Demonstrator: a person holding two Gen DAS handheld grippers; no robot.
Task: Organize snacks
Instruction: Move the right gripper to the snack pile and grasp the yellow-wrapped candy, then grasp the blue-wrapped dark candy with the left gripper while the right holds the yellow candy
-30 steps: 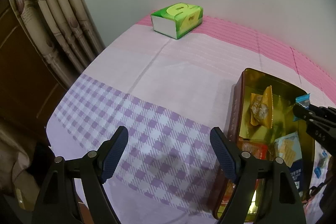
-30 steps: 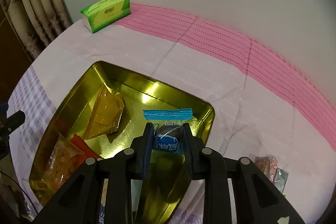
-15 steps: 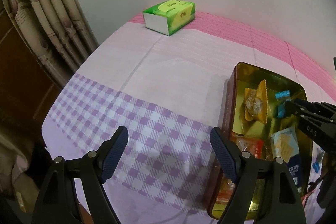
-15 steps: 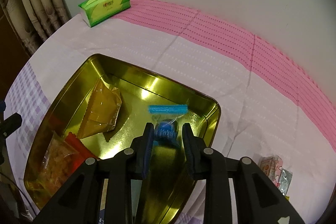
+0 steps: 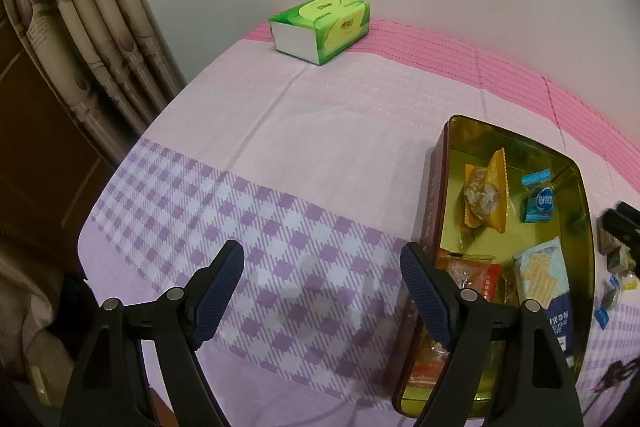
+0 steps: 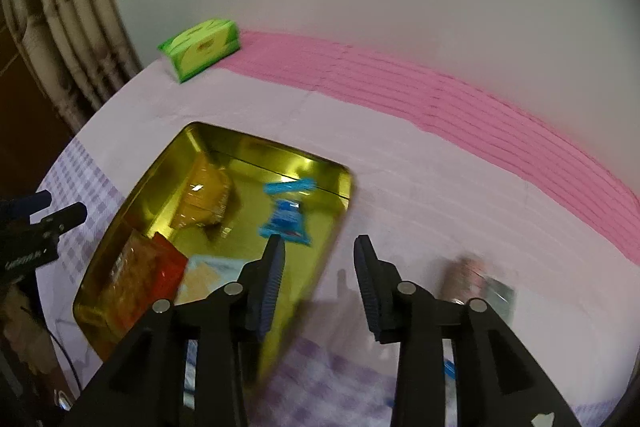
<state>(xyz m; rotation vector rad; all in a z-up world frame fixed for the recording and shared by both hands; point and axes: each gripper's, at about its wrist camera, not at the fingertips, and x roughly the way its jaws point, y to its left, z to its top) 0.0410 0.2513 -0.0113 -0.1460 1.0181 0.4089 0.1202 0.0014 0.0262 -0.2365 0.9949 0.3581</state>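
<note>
Moved since the earlier frames: the blue candy packet, formerly clamped by the right gripper, is now found lying loose in the gold tin, toward its far end; the right gripper is seen drawn back over the tin's right rim.

Right gripper: fingers apart and opening, nothing between them.

Left gripper: fingers held wide apart, nothing between them, poised above the purple-checked cloth just left of the tin.

Gold tin, contents: yellow wrapped pastry is set left of the blue packet; a cracker pack and red-orange packets are stowed at the near end.

Loose snacks: a few small wrapped pieces are left on the cloth to the right of the tin, blurred in the right wrist view.

Green tissue pack: placed well beyond the tin, at the far edge of the bench, on the pink band of the cloth.

Curtain: hung far left of the tin.
</note>
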